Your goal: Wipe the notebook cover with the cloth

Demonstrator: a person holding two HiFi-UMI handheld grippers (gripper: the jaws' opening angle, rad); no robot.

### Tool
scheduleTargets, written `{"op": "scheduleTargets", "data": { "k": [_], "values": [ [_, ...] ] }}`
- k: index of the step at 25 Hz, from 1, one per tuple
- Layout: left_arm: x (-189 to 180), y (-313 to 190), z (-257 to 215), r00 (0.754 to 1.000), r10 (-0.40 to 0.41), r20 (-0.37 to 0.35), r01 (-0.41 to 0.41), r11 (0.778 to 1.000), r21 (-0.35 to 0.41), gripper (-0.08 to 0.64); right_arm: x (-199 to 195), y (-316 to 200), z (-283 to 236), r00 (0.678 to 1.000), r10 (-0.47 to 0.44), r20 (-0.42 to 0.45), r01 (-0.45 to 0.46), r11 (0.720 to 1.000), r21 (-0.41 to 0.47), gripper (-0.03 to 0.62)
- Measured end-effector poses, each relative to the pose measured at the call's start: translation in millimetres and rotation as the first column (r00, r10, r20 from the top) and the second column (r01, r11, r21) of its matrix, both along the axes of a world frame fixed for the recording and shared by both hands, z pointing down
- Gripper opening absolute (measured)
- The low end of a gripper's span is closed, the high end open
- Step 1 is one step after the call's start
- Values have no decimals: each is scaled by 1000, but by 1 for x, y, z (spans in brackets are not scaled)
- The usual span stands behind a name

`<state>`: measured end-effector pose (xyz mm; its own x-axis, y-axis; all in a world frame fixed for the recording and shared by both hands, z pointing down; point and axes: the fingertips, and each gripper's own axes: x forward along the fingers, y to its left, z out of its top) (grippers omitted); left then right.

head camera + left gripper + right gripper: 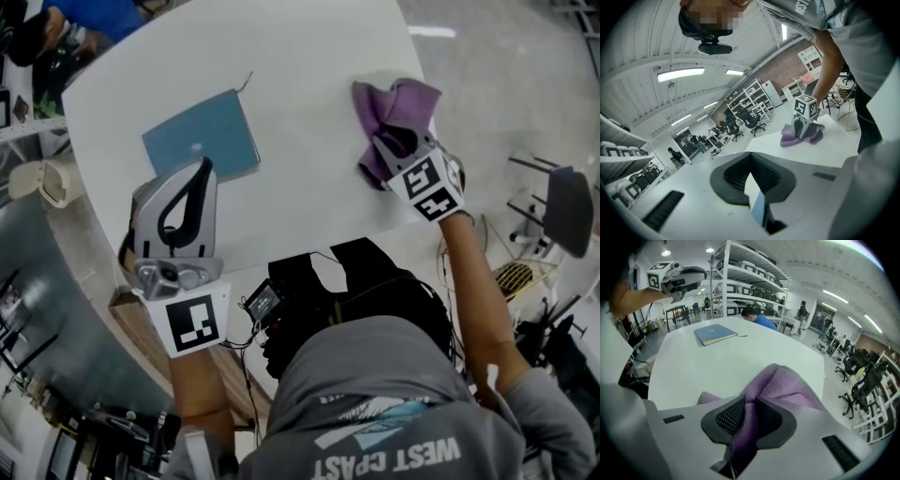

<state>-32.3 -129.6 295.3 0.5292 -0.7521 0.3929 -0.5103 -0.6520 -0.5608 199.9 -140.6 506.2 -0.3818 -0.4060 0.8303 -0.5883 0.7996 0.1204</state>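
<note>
A blue notebook (202,139) (715,333) lies shut on the white table (309,197), toward its left. A purple cloth (398,105) (787,385) (788,139) sits bunched on the table's right side. My right gripper (394,142) (747,409) (805,132) stands over the cloth, shut on a raised fold of it; the purple fabric fills the space between the pads. My left gripper (203,169) (751,161) (702,275) hovers above the notebook's near edge, its jaws together and holding nothing.
A person in a blue top (757,317) (89,17) sits at the table's far side. A dark chair (567,206) stands on the floor to the right. Shelving with white bins (750,282) and several office chairs (855,366) lie beyond the table.
</note>
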Motion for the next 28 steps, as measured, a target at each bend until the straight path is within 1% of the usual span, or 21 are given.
{"op": "scheduleTargets", "data": {
  "k": [2,4,5,7,8,10,14,17,19,20,23,26,28],
  "values": [
    [-6,1,4,1000,-10,10,10,1000,3,2,-1,-1,-5,999,-19,-34,21,998,62,71],
    [-14,2,6,999,-22,26,21,1000,15,2,-7,-3,-20,997,-48,-65,57,987,149,63],
    [-18,2,6,999,-28,36,27,999,23,2,-15,-4,-33,994,-72,-83,87,976,201,63],
    [-27,2,7,997,-43,60,41,998,43,2,-40,-6,-63,984,-135,-115,164,940,298,61],
    [-32,2,7,996,-52,69,49,998,50,2,-54,-7,-75,979,-166,-119,197,924,327,61],
    [-44,1,10,994,-72,83,67,996,59,2,-83,-7,-91,973,-206,-99,228,906,357,61],
    [-68,0,17,988,-106,113,97,992,86,2,-129,-14,-102,968,-245,-43,244,899,363,61],
    [-82,0,27,984,-112,140,98,990,101,2,-162,-17,-96,957,-289,-14,277,900,338,61],
    [-98,-1,32,979,-124,162,108,989,99,2,-192,-15,-89,944,-329,5,310,896,316,61],
    [-107,-1,35,979,-129,161,114,989,96,2,-211,-12,-85,936,-352,15,331,893,305,61],
    [-128,7,50,983,-130,127,121,990,73,2,-269,-1,-72,903,-428,42,402,875,271,61],
    [-145,13,65,987,-139,85,136,990,44,2,-322,14,-58,864,-498,75,469,850,238,61],
    [-159,11,69,985,-154,80,151,988,39,2,-357,24,-51,837,-540,91,512,831,218,61]
  ]
}}
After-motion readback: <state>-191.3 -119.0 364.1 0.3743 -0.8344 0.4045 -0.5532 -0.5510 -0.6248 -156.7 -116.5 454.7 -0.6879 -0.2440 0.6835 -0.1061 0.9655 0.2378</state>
